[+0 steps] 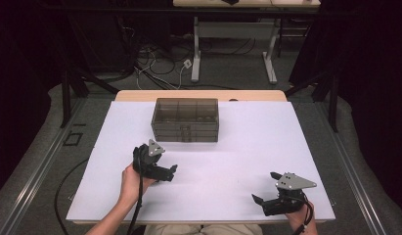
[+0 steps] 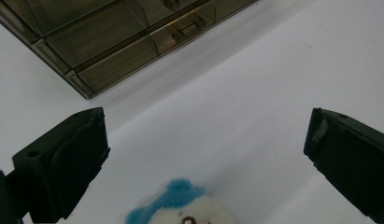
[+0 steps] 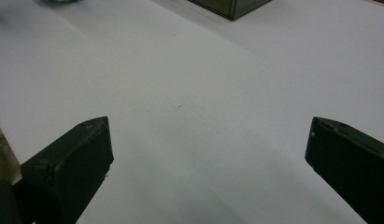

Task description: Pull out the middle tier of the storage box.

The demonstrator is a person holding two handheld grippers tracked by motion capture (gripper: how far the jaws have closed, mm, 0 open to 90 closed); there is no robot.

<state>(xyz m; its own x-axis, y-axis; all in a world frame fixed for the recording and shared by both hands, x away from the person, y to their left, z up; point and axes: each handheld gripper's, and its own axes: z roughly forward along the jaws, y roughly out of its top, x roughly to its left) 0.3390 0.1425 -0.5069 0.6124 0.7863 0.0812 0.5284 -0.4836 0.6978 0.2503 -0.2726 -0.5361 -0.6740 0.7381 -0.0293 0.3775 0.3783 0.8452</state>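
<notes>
Held low over the white table (image 1: pixel 228 161) with jaws spread wide at the left gripper (image 2: pixel 206 149), apparently to straddle the white-and-blue toy (image 2: pixel 180 210) lying between them, near its camera and not yet gripped. Parked near the front right corner and equally wide at the right gripper (image 1: pixel 264 187), holding nothing, probably to stay clear. Set near the far edge, well apart from the toy: a smoky box (image 1: pixel 185 119), lid shut and latches facing the person, divided into compartments, contents too dim to tell.
</notes>
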